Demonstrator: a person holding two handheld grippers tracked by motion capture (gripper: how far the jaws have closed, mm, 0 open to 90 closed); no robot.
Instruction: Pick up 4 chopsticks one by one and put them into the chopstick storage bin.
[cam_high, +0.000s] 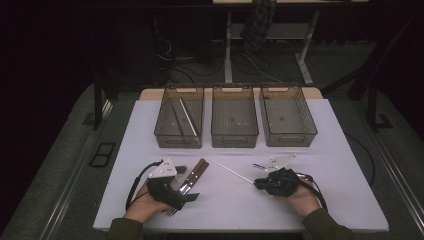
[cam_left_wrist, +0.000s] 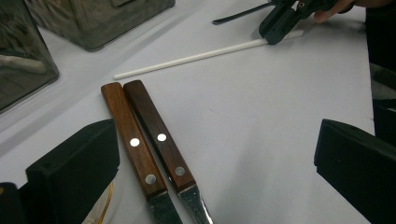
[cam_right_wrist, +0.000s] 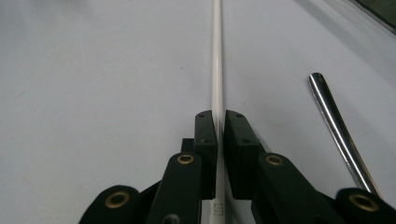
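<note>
Where the high view looks down on the white worktop (cam_high: 235, 200), your right gripper (cam_high: 258, 183) sits at lower right of centre with its jaws on the near end of a thin white stick (cam_high: 227, 170), which runs up and left from there. Your left gripper (cam_high: 187, 196) rests at lower left, beside two wooden-handled knives (cam_high: 192, 175). Three clear bins (cam_high: 235, 117) stand in a row across the middle; the left one holds a light rod and a dark one. A metal utensil (cam_high: 260, 166) lies just above the right gripper.

Left gripper view: jaws stand wide, nothing between the pads. Knives (cam_left_wrist: 149, 149) lie side by side, touching, at lower centre, handles toward upper left. White stick (cam_left_wrist: 205, 55) crosses the upper frame, the right gripper (cam_left_wrist: 275, 35) pinching its right end.

Right gripper view: jaws narrow, closed on the white stick (cam_right_wrist: 217, 60), which runs straight up the centre of the frame. A shiny metal handle (cam_right_wrist: 334, 121) lies on the worktop at right, apart from the stick.
</note>
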